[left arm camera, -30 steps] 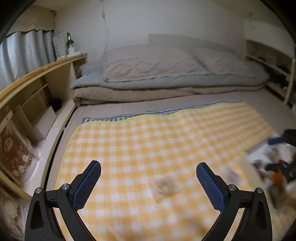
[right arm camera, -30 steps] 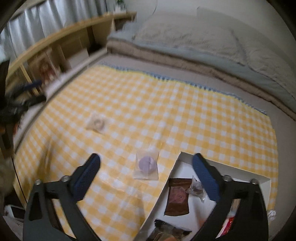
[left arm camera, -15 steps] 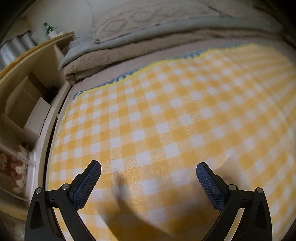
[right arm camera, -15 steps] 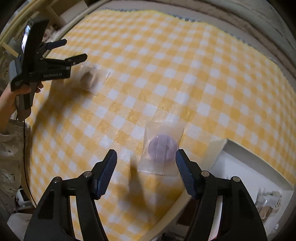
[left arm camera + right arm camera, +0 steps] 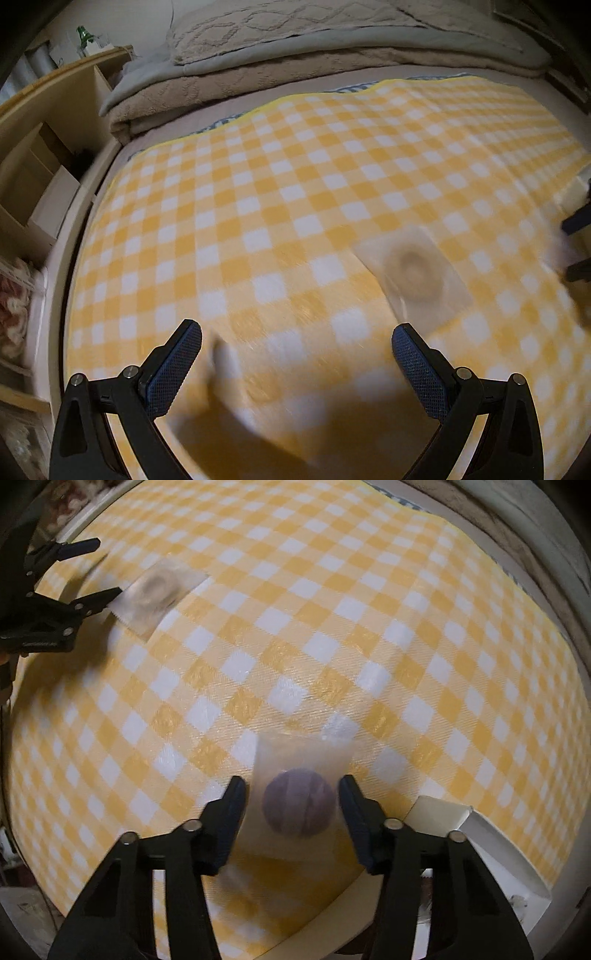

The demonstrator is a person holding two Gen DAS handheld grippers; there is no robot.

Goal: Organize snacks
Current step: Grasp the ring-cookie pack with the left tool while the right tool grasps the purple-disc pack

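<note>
On the bed, left: left gripper (image 5: 295,363), fingers wide and empty, beside the beige snack packet (image 5: 413,267) lying on the checked cloth (image 5: 258,192).
Centre: purple snack packet (image 5: 297,797) flat on the cloth, between the fingers of the right gripper (image 5: 291,808), which have just been closing; narrow gap, pads not clearly pressing yet.
Right: white box (image 5: 491,853), some snacks inside.
Progress: I judge 2 packets left to box; neither lifted.

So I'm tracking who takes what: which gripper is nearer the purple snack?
Right. The right gripper has its fingers either side of the purple snack; the left gripper is far across the cloth.
</note>
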